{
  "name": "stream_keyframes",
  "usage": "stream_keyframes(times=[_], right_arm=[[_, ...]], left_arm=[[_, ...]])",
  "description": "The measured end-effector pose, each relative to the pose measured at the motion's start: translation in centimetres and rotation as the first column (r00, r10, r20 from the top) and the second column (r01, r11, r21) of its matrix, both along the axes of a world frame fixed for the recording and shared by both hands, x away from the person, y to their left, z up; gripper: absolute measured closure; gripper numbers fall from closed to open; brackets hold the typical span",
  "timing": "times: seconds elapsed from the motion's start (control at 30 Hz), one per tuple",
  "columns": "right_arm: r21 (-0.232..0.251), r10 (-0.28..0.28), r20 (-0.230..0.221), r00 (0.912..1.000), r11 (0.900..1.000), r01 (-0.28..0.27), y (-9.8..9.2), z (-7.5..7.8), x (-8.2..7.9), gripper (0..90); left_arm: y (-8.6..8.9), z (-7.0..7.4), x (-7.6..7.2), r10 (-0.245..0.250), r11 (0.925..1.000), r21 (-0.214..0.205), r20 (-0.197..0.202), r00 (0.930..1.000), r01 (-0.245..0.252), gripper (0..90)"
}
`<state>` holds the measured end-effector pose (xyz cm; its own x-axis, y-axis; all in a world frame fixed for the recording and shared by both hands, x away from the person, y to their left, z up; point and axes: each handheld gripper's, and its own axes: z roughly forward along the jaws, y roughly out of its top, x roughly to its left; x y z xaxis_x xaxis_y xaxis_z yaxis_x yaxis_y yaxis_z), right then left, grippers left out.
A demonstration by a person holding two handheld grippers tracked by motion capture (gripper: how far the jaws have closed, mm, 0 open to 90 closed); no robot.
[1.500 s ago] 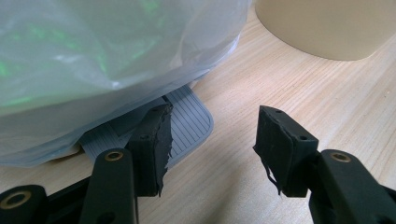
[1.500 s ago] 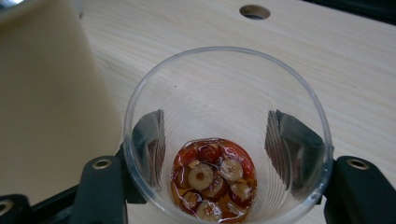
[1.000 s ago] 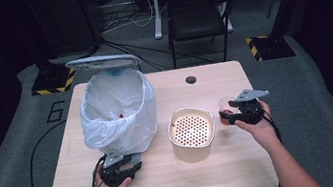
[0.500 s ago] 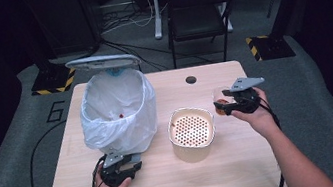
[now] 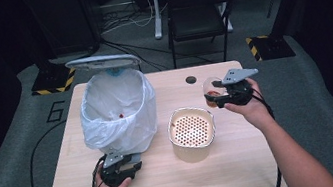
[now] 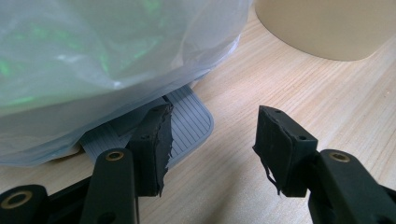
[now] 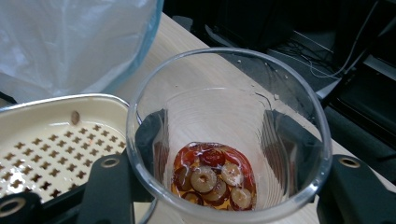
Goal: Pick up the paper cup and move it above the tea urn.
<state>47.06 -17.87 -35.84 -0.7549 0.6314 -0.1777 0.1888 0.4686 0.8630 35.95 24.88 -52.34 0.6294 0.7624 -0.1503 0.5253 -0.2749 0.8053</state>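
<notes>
Right gripper view: jaws clamped on the clear cup (image 7: 224,140), upright, with red date slices at its bottom. The strainer bowl (image 5: 191,131) sits just left of the cup and below it, nearest the right gripper (image 5: 220,96). Beside the bowl, the left gripper (image 5: 125,170) rests at the bin's pedal (image 6: 187,126), jaws gapped, gripping nothing.

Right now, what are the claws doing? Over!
Right claw shut on clear cup of fruit slices, beside strainer. Left claw parked at bin pedal, gripping nothing. Path clear.
</notes>
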Motion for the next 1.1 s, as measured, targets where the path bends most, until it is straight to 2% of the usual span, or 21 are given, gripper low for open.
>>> stream_keyframes(times=[0.13,0.33,0.6,0.87,0.97,1.1], right_arm=[[0.006,0.031,0.017,0.9994,0.9995,-0.031,0.6,0.4,0.0,42.0],[-0.012,0.087,0.046,0.9952,0.9962,-0.086,1.7,0.5,-0.2,41.9],[-0.108,0.157,0.108,0.9816,0.9835,-0.145,3.3,0.9,-1.0,42.1],[-0.219,0.214,0.173,0.9613,0.9601,-0.175,4.5,1.2,-2.0,42.1],[-0.269,0.243,0.195,0.9503,0.945,-0.186,4.8,1.0,-2.4,42.2],[-0.317,0.26,0.23,0.9376,0.9311,-0.181,5.2,0.7,-2.6,42.2]], left_arm=[[0.0,0.0,0.0,-0.001,1.0,-0.001,0.0,1.0,0.001,45.9],[0.0,0.0,0.0,-0.001,1.0,-0.001,-0.001,1.0,0.001,45.9],[0.0,0.0,0.0,-0.001,1.0,-0.001,-0.001,1.0,0.001,45.9],[0.0,0.0,0.0,0.0,1.0,0.002,0.001,1.0,0.0,45.9],[0.0,0.0,0.0,0.0,1.0,0.001,0.0,1.0,0.0,45.9],[0.0,0.0,0.0,0.0,1.0,0.001,0.0,1.0,0.0,45.9]])
